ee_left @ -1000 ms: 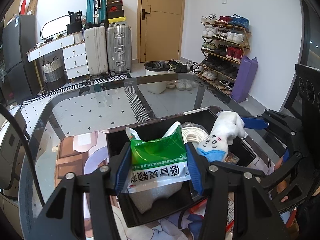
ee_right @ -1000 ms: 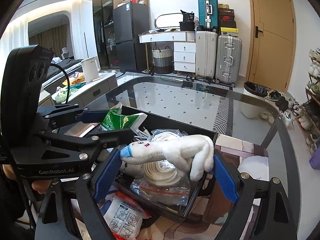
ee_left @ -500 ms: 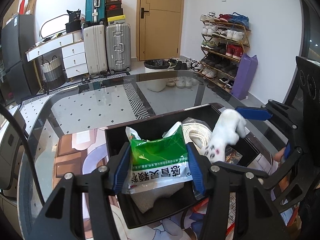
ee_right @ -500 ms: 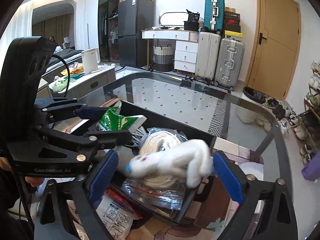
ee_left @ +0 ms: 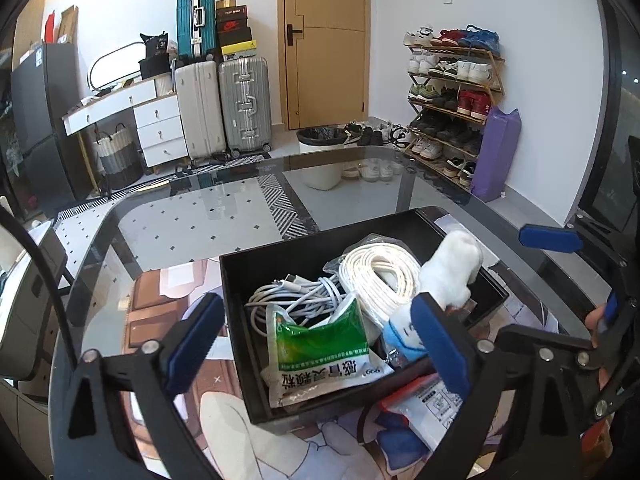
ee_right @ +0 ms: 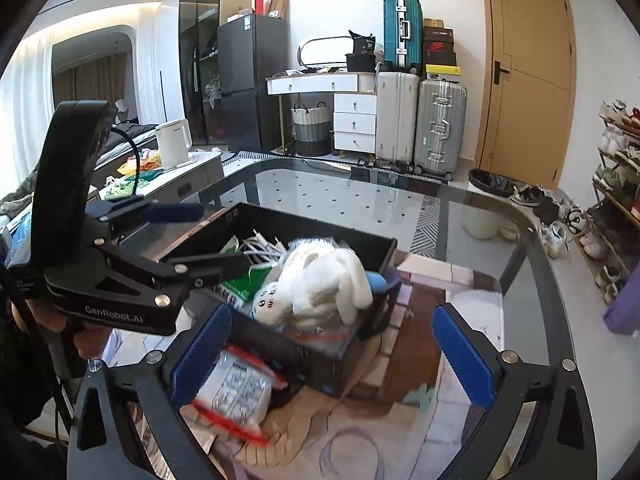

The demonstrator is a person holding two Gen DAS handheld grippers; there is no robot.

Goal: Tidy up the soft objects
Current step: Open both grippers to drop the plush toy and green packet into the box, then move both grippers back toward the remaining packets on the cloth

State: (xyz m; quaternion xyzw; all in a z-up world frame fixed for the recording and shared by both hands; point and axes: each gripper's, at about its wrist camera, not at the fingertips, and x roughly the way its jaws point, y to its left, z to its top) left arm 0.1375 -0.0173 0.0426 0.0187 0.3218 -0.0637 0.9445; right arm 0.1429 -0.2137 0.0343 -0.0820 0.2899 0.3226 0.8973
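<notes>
A black bin [ee_left: 236, 276] [ee_right: 384, 248] stands on a printed mat on the glass table. In it lie a green and white packet [ee_left: 320, 344], white cable coils [ee_left: 380, 276] and a white plush toy with blue ends [ee_left: 448, 272] [ee_right: 320, 284]. My left gripper [ee_left: 316, 344] is open, its fingers either side of the packet, not touching it. My right gripper [ee_right: 332, 352] is open just before the bin, the plush toy lying loose beyond it. The left gripper's body shows at left in the right wrist view [ee_right: 120, 280].
A red and white plastic pouch [ee_right: 236, 392] [ee_left: 428, 400] lies on the mat beside the bin's near corner. The glass table [ee_left: 200, 216] stretches beyond the bin. Suitcases, a dresser, a door and a shoe rack stand in the room behind.
Both grippers opened. The left let go of the green packet and the right let go of the plush toy; both now lie in the bin. Both grippers drew back slightly.
</notes>
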